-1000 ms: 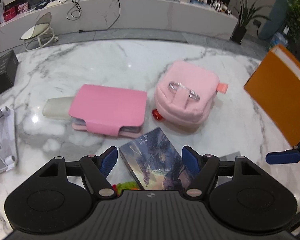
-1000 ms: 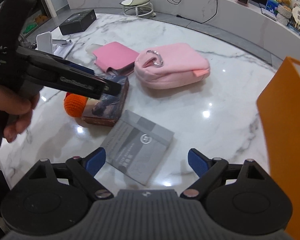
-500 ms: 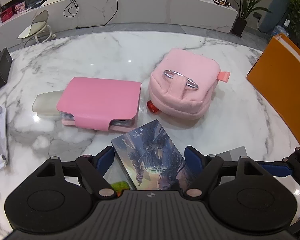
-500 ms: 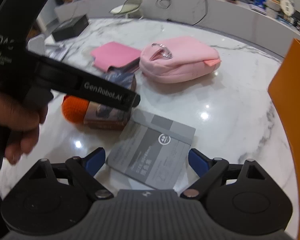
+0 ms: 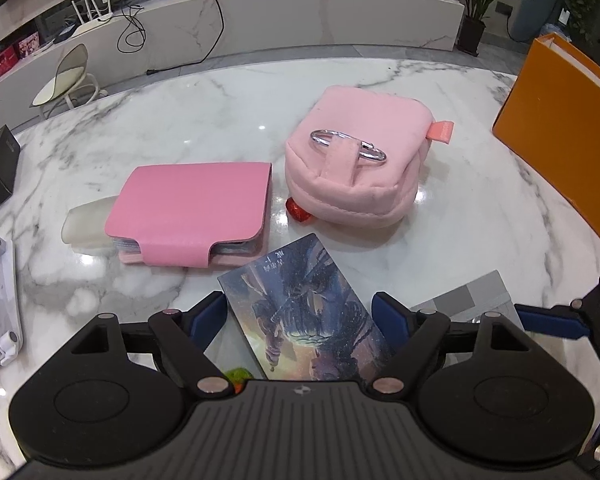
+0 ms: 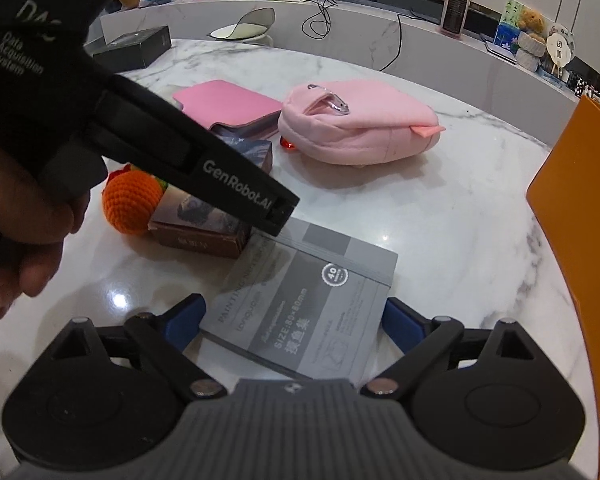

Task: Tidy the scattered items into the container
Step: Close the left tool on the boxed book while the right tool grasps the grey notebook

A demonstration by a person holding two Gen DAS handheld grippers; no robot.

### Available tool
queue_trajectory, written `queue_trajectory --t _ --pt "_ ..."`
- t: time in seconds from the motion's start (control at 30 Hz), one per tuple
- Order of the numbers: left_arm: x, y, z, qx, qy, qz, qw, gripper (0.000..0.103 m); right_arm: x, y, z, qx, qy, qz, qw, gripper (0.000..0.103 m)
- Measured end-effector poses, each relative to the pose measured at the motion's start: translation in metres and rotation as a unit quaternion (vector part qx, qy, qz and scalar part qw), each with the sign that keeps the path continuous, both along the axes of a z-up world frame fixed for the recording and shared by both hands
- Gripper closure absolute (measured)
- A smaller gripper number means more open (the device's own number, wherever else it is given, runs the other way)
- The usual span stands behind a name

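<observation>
Currently, marble table, items listed:

1. Illustrated box – near edge, lying flat betw. the blue pads of the left gripper; jaws spread wide and opening, pads not touching it. Long axis runs near-to-far, far end leaning slightly left. Rests partly on an orange crochet ball at its left.
2. Grey booklet – flat, just right of the box, betw. the pads of the right gripper; jaws spread, no contact visible. Long axis runs diagonally, far end toward the right.
3. Pink wallet – far left of box, flat, flap facing near.
4. Pink pouch – far right of box, metal ring on top, small red item at its base.
5. Orange container – far right edge, upright.
</observation>
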State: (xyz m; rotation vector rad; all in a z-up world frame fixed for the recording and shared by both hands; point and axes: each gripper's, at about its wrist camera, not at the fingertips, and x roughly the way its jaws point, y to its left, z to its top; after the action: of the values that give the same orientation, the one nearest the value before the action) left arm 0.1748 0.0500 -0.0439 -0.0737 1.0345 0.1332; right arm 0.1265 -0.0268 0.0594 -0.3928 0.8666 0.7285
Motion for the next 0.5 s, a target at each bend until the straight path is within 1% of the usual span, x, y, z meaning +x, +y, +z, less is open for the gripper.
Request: queue_trajectory --t 0.1,0.23,0.47,0.5 --pt "-0.0023 -0.0009 0.0003 0.003 0.005 -0.01 0.9999 0.011 0.0043 0.0 0.0027 -0.014 0.012 0.005 1.0 0.01" --pt "-0.0049 0.0011 0.0019 0.003 0.007 -0.019 0.9998 0.017 0.0094 -0.0008 0.0059 -0.026 0.029 0.01 0.999 0.011" --pt "-0.0076 0.0042 0.0027 0.0 0.011 -0.03 0.9995 0.021 0.0087 -0.0018 0.0089 -0.038 0.041 0.023 0.998 0.012" --pt "-0.008 0.0055 0.0033 -0.002 0.009 -0.029 0.9995 0.023 0.0078 -0.0017 0.0091 -0.039 0.042 0.025 0.998 0.012"
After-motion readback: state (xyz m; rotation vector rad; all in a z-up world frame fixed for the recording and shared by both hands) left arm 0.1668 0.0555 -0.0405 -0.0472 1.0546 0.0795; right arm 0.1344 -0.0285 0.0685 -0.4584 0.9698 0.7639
